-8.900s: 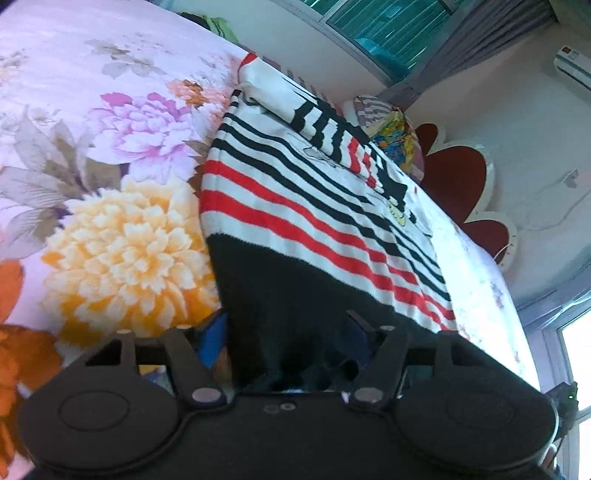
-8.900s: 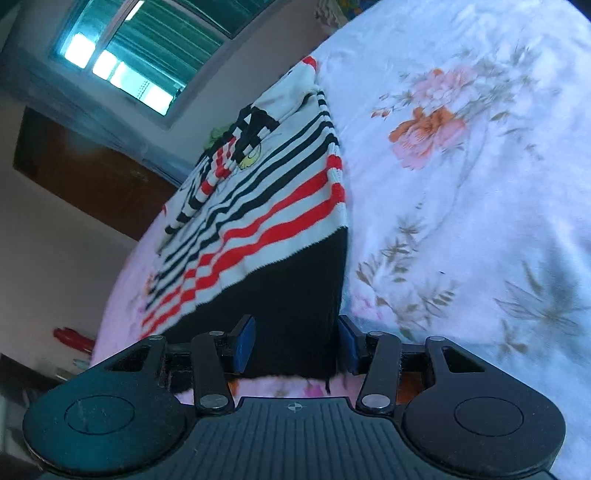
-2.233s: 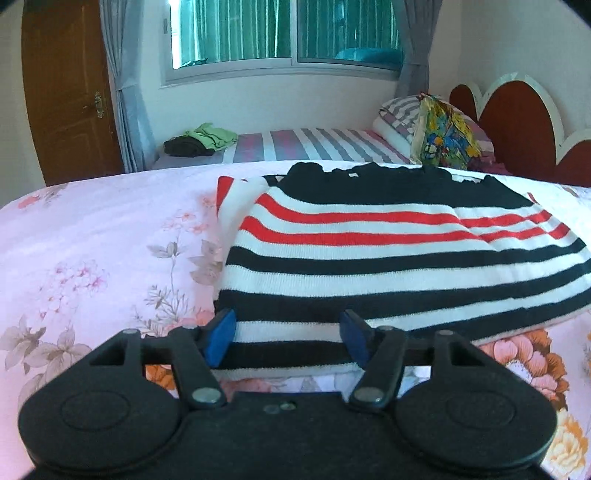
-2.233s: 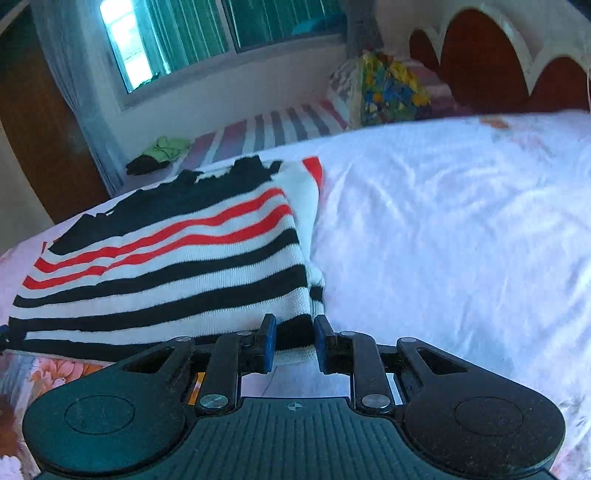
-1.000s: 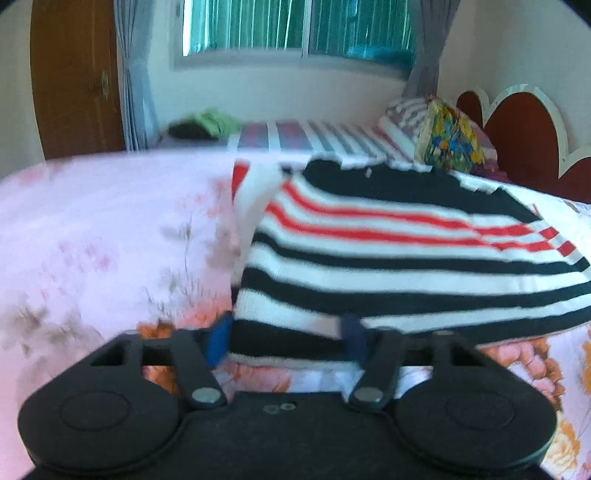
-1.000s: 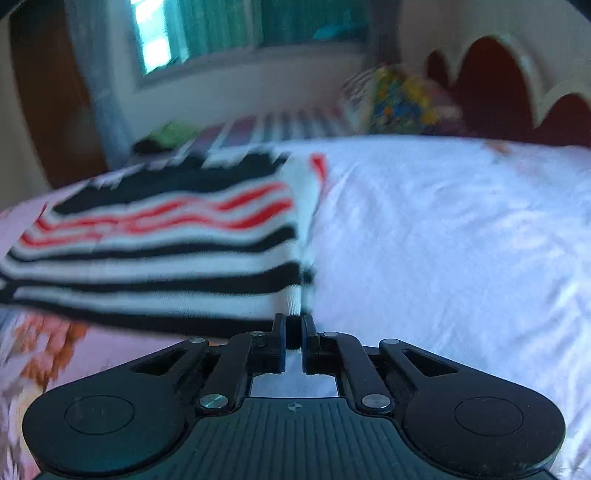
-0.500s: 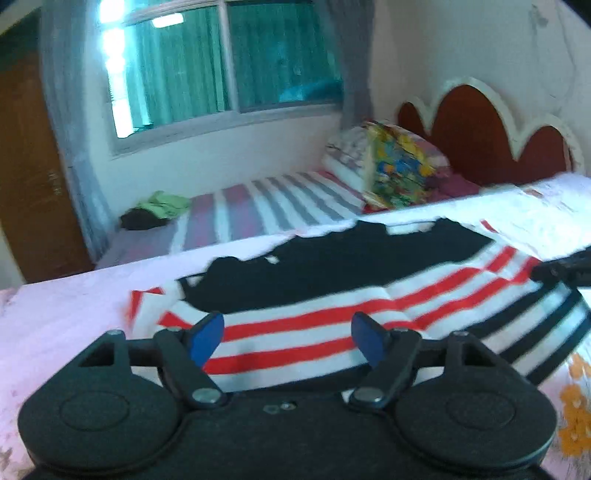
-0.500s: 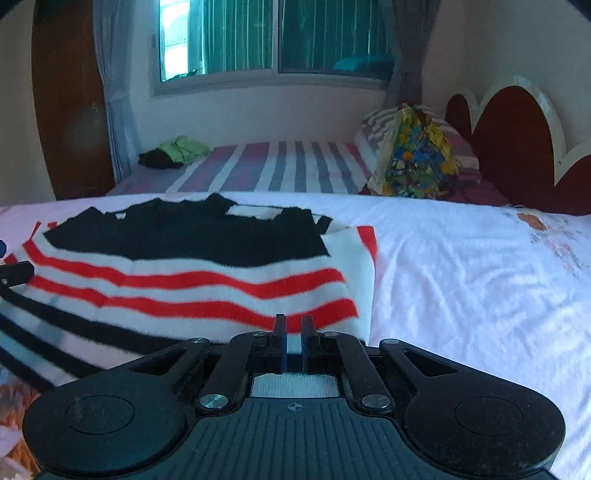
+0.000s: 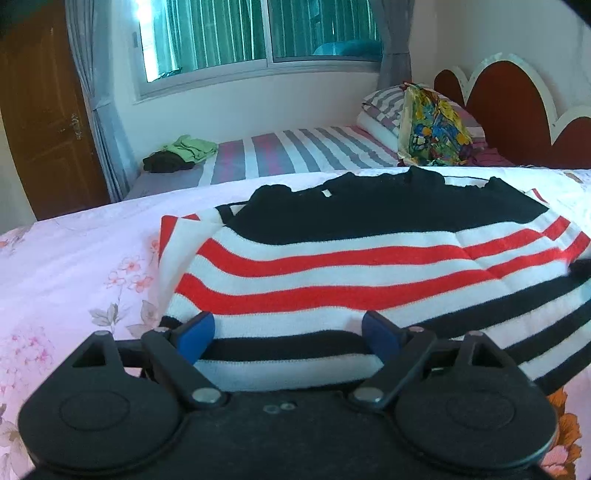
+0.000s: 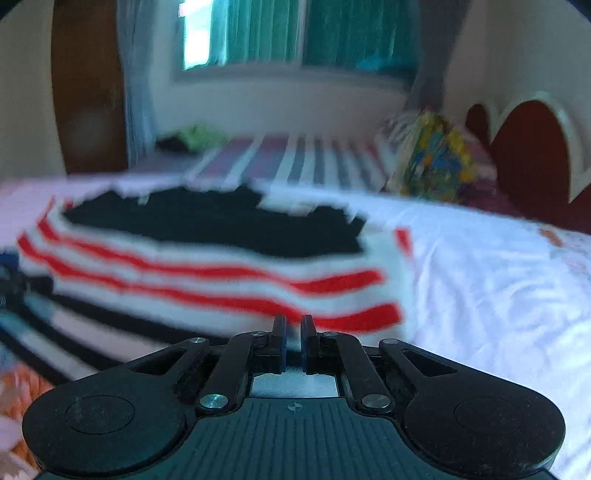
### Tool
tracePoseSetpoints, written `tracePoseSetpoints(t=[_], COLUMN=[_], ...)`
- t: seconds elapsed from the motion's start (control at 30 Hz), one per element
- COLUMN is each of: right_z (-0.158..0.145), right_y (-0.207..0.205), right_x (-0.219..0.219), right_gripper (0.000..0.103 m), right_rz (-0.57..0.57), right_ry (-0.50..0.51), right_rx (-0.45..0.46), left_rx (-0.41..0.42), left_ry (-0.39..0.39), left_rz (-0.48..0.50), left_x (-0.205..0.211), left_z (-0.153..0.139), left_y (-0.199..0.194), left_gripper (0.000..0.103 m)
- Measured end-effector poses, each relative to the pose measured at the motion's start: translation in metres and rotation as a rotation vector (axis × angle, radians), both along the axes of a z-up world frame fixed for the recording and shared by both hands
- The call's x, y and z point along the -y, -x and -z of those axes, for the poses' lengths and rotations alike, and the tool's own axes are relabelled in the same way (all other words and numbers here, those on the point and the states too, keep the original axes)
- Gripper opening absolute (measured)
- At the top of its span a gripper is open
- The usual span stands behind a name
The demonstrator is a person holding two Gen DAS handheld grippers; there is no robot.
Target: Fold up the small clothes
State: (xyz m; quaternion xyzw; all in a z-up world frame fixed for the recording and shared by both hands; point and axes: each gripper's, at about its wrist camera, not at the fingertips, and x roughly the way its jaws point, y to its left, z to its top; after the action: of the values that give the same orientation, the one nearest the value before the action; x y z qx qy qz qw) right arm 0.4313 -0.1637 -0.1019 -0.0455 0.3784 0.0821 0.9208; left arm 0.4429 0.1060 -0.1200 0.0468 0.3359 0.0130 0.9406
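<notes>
Garment: a knitted sweater with black, white and red stripes (image 9: 369, 266) is lying folded on the bed, its solid black band at the far edge and black-and-white stripes at the near edge.
Bed: a pink floral bedsheet (image 9: 74, 266) is carrying the sweater; in the right wrist view the sheet beside it is looking plain white (image 10: 498, 295).
Left gripper: the left gripper (image 9: 288, 334) is hovering at the sweater's near edge, its jaws opening; the blue-padded fingers (image 9: 194, 334) are standing spread with the striped edge between them, not pressing on it.
Right gripper: the right gripper (image 10: 293, 339) is sitting at the sweater's right near corner, fingers (image 10: 279, 341) drawn almost together, pinching a strip of white knit; this view is blurred.
Surroundings: a second bed with a striped sheet (image 9: 295, 151) is standing behind, bearing a green and dark clothes pile (image 9: 181, 153) and a colourful pillow (image 9: 432, 129).
Wall: a green-curtained window (image 9: 258, 33) is facing the cameras; a brown wooden door (image 9: 44, 110) is standing left, a dark red scalloped headboard (image 9: 517, 110) right.
</notes>
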Motion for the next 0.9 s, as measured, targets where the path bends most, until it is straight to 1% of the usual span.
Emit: tracePoseSetpoints(t=[0.07,0.13,0.2,0.27,0.3,0.33,0.4,0.47,0.5,0.53,0.57,0.6,0.63,0.67,0.7,0.73,0.77,0.8,0.83,0.87,0.9], right_z=[-0.007,-0.017,-0.025,-0.028,-0.023,-0.012,-0.013,-0.022,-0.030,-0.037,-0.041,-0.046,-0.049,-0.053,-0.057,-0.060,-0.061,-0.062,-0.064,-0.065,-0.065], right_y=[-0.001,0.004,0.009,0.011,0.009,0.001,0.008,0.013,0.019,0.027,0.031,0.037,0.042,0.048,0.053,0.058,0.063,0.065,0.068,0.072,0.074], right_x=[0.001,0.006,0.007,0.008,0.009,0.008,0.005,0.007,0.010,0.013,0.014,0.016,0.016,0.016,0.016,0.015,0.014,0.014,0.014,0.013,0.011], right_gripper=[0.005,0.005,0.005,0.005,0.005,0.005,0.005,0.005,0.005,0.005,0.006,0.013,0.045,0.068,0.068,0.067,0.067,0.064,0.051,0.031,0.019], right_rz=[0.014,0.008,0.004,-0.003,-0.007,-0.002,-0.021,-0.008,0.002,0.008,0.009,0.008,0.007,0.002,-0.018,-0.034,-0.046,-0.056,-0.066,-0.075,-0.082], right_ry=[-0.012,-0.053,-0.057,-0.067,-0.077,-0.050,-0.031,-0.051,-0.074,-0.091,-0.098,-0.099,-0.093,-0.086,-0.092,-0.098,-0.105,-0.111,-0.123,-0.139,-0.153], right_rx=[-0.007,0.029,0.046,0.032,-0.005,-0.096,-0.075,-0.071,-0.040,-0.005,0.018,0.033,0.036,0.053,0.070,0.075,0.074,0.079,0.088,0.090,0.085], left_rx=[-0.005,-0.009,-0.010,-0.014,-0.016,-0.019,-0.029,-0.046,-0.050,-0.042,-0.035,-0.018,0.007,0.021,0.014,0.015,0.027,0.028,0.019,0.009,0.005], left_ry=[-0.002,-0.007,-0.010,-0.014,-0.016,-0.015,-0.004,-0.006,-0.010,-0.010,0.000,0.025,0.049,0.082,0.113,0.137,0.162,0.195,0.244,0.310,0.369], left_rz=[0.005,0.010,0.012,0.013,0.014,0.011,0.000,-0.004,-0.011,-0.010,-0.011,-0.010,-0.018,-0.039,-0.061,-0.086,-0.127,-0.170,-0.202,-0.230,-0.255], left_x=[0.000,-0.001,-0.001,0.000,0.000,0.001,0.000,-0.001,0.000,0.000,-0.001,-0.003,-0.006,-0.010,-0.015,-0.019,-0.025,-0.031,-0.038,-0.047,-0.053], left_z=[-0.001,-0.002,-0.001,-0.001,-0.001,0.000,0.000,-0.004,-0.009,-0.014,-0.018,-0.022,-0.024,-0.025,-0.024,-0.023,-0.022,-0.020,-0.017,-0.013,-0.008], left_y=[0.002,0.002,0.001,0.001,0.001,0.001,0.000,-0.001,0.002,0.007,0.015,0.028,0.042,0.058,0.070,0.083,0.097,0.108,0.116,0.122,0.126], left_gripper=[0.088,0.088,0.088,0.088,0.088,0.089,0.090,0.088,0.082,0.079,0.079,0.079,0.079,0.079,0.077,0.071,0.067,0.064,0.062,0.060,0.057])
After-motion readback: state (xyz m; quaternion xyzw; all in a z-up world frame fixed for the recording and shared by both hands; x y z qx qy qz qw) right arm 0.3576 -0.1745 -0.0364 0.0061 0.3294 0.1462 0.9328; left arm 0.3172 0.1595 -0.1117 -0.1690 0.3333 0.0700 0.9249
